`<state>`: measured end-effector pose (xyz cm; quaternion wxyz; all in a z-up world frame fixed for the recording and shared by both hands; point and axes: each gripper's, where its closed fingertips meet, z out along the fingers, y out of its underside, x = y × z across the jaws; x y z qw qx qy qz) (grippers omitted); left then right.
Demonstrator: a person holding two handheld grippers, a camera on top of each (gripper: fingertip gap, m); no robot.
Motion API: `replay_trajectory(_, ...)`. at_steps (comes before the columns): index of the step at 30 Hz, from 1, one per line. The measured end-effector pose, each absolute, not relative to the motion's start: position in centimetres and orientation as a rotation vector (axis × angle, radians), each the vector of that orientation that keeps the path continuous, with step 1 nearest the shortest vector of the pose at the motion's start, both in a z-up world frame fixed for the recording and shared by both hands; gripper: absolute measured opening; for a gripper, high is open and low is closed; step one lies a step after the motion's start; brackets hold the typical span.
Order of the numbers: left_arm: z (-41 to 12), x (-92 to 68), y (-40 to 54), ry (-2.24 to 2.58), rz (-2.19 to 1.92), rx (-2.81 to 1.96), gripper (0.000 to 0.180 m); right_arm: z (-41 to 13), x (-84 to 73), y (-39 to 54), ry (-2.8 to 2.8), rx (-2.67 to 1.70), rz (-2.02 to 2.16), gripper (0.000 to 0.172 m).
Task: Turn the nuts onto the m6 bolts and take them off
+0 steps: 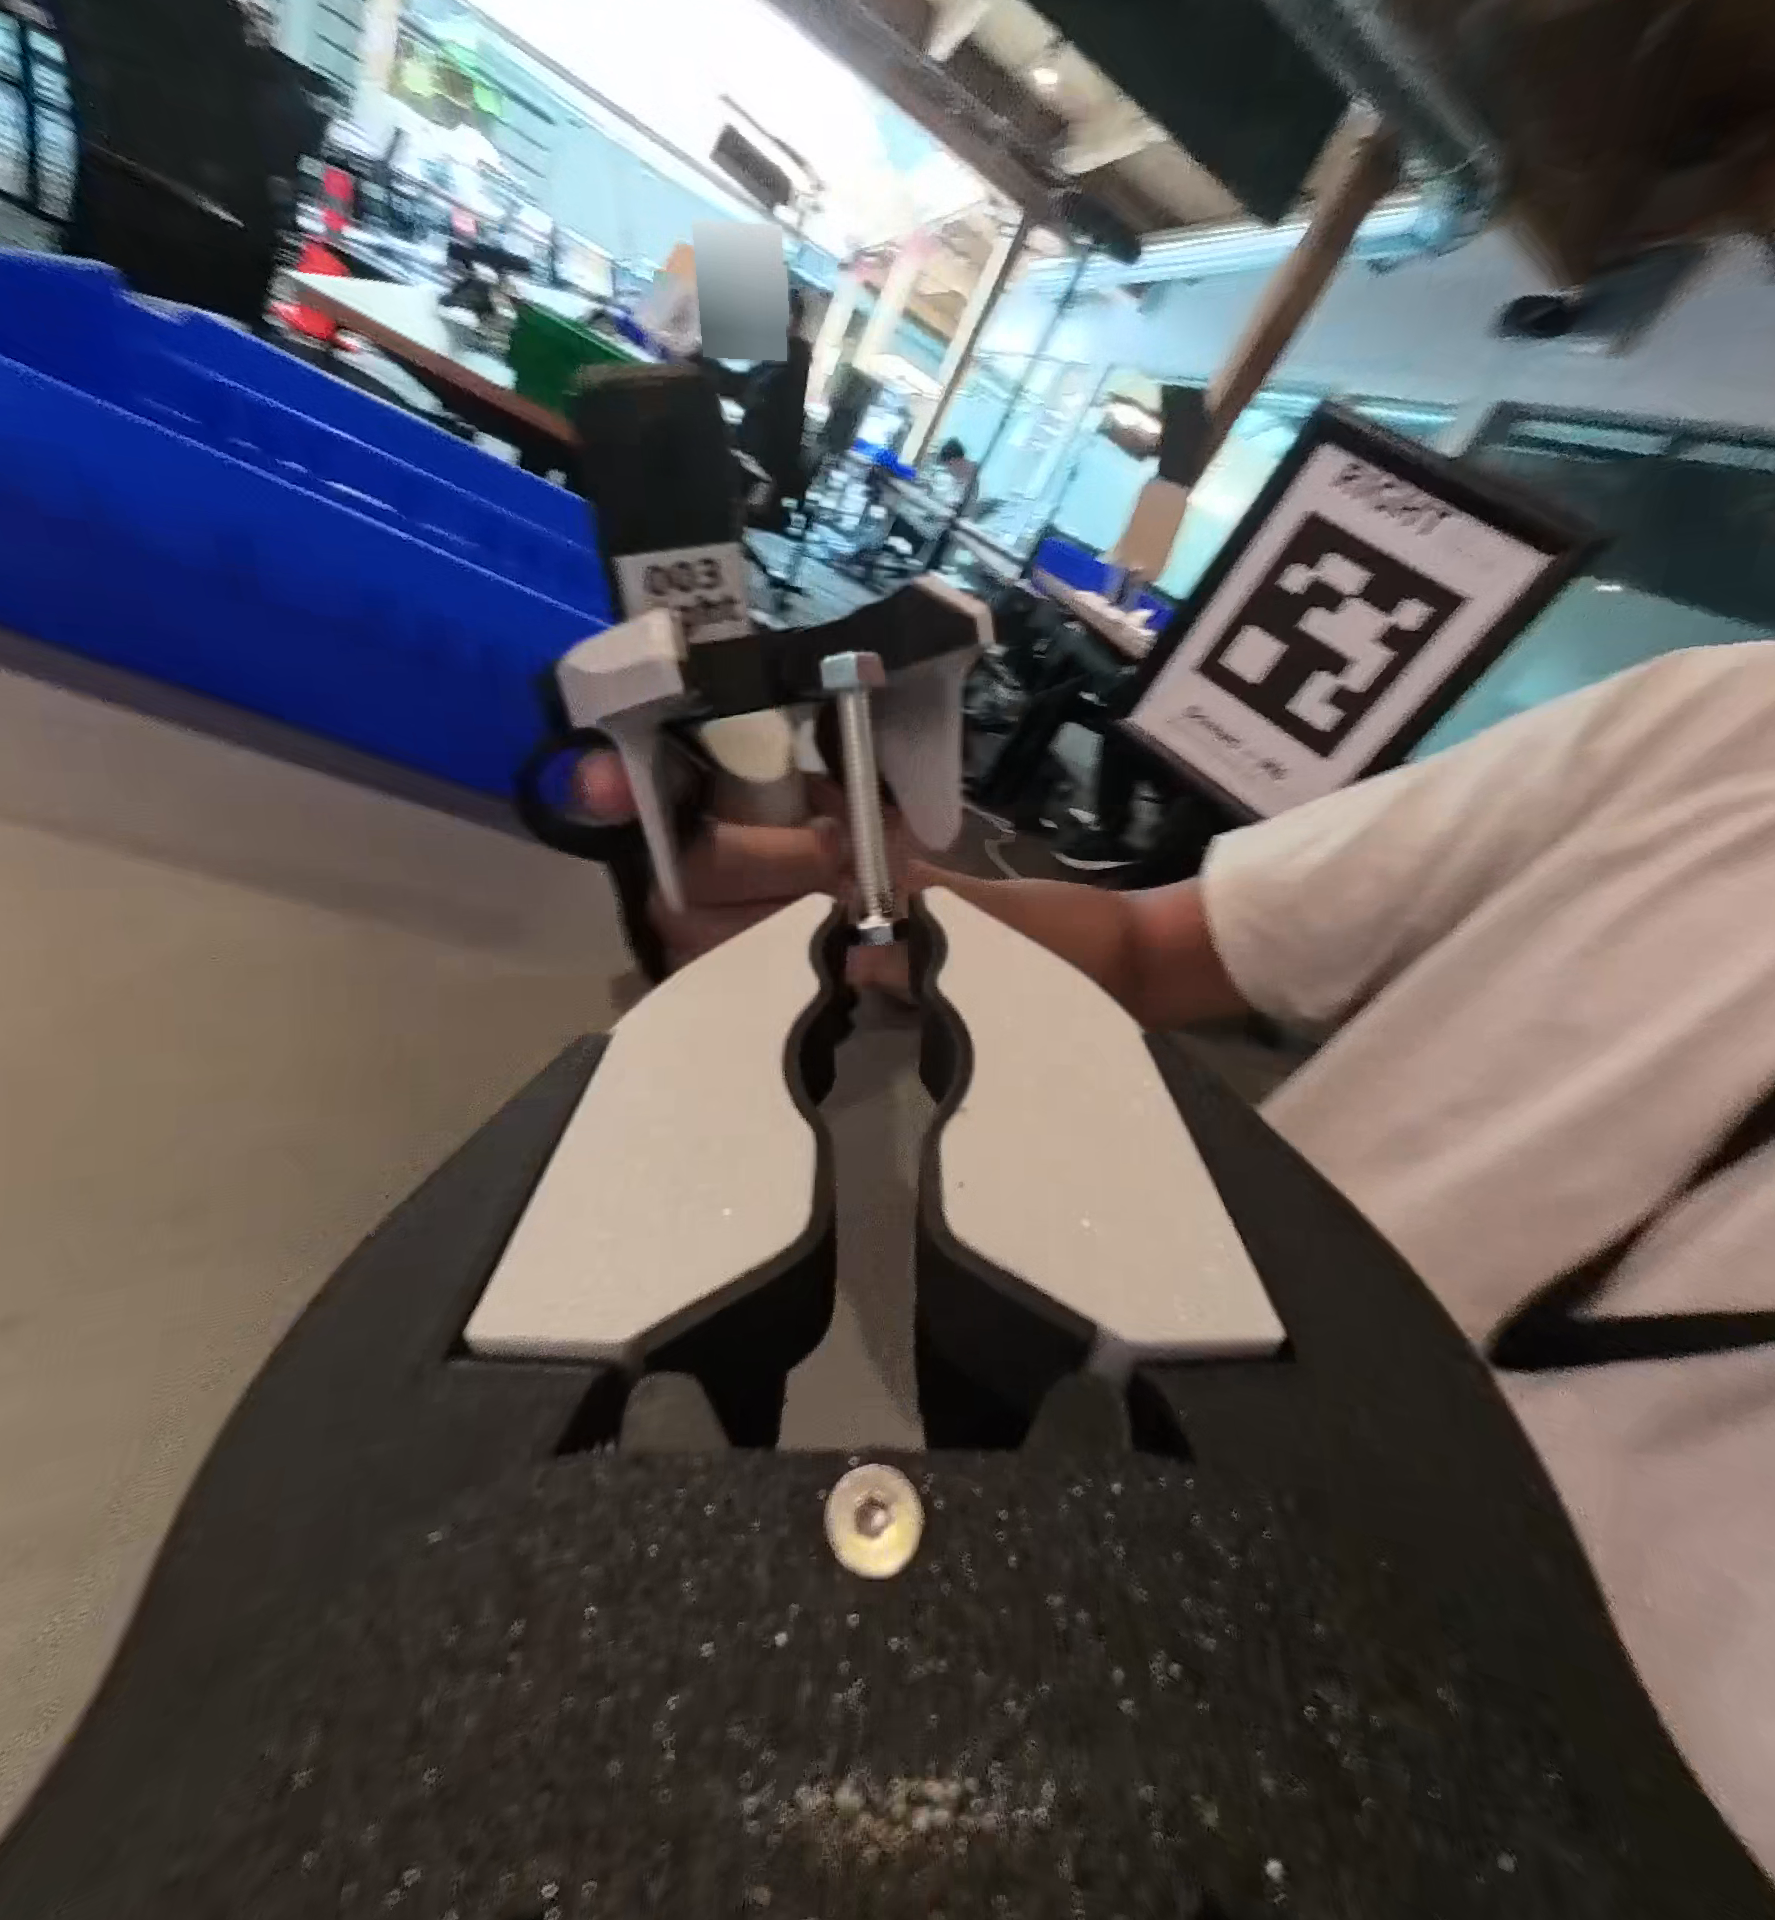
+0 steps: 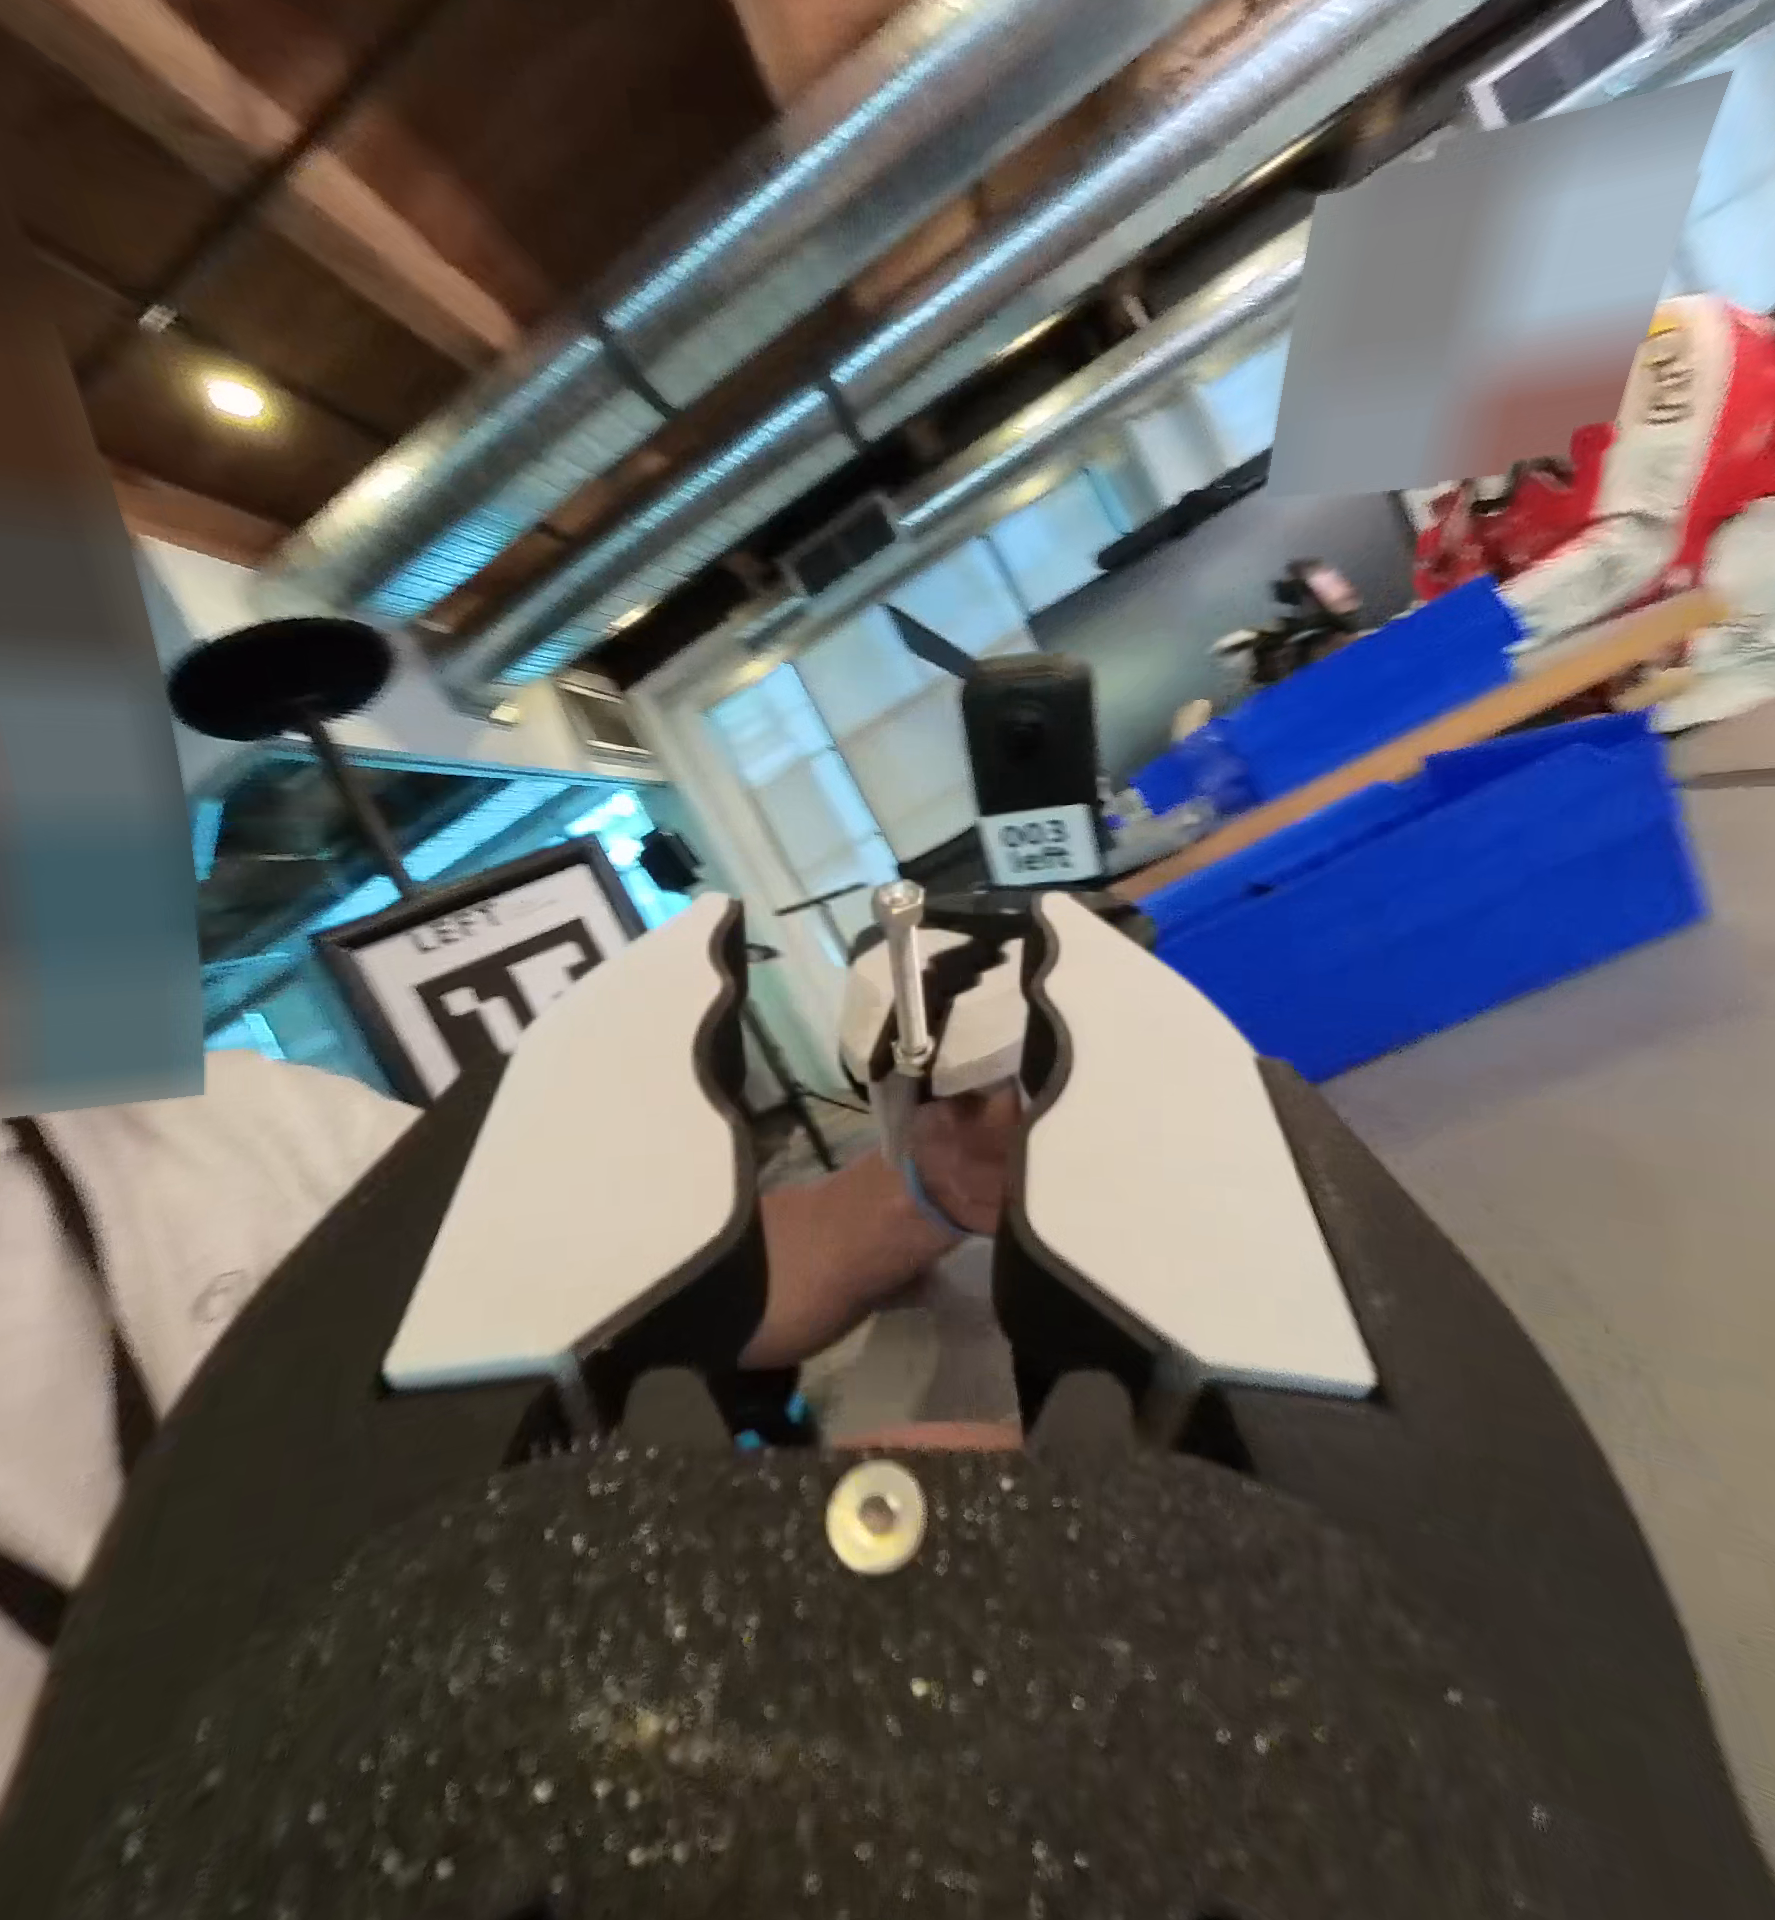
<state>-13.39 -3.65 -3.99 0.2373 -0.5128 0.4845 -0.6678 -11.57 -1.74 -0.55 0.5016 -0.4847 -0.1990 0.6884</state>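
Left claw pinches nut; right claw spread.
Bolt above nut: stiff, light, likely slick; I'd grip its head.

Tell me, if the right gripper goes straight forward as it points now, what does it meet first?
Probably the bolt, which stands up from the nut held by the left gripper, roughly between the right gripper's open fingers. Depth is unclear.
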Motion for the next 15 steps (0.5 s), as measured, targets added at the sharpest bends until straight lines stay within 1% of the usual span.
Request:
replay_trajectory(3,-4.0,-13.5,-4.7,1.384,-1.874,-1.379,0.01,0.0,-12.1,-2.5,-0.485,-1.115,1.754,0.045)
replay_trajectory(6,-4.6,-13.1,-5.0,1.42,-1.839,-1.4,0.01,-0.6,-13.2,-3.1,-0.554,-1.147,1.744,0.024)
replay_trajectory(7,-4.8,-13.0,-5.1,1.43,-1.832,-1.404,0.01,-0.8,-13.4,-3.3,-0.581,-1.153,1.722,0.011)
replay_trajectory(11,-5.5,-12.6,-3.9,1.397,-1.694,-1.447,0.01,-1.6,-13.3,-1.4,-0.501,-1.274,1.564,0.01)
replay_trajectory(15,-7.3,-12.1,-0.4,1.323,-1.326,-1.542,0.01,-3.9,-12.3,1.9,-0.301,-1.505,1.345,0.01)
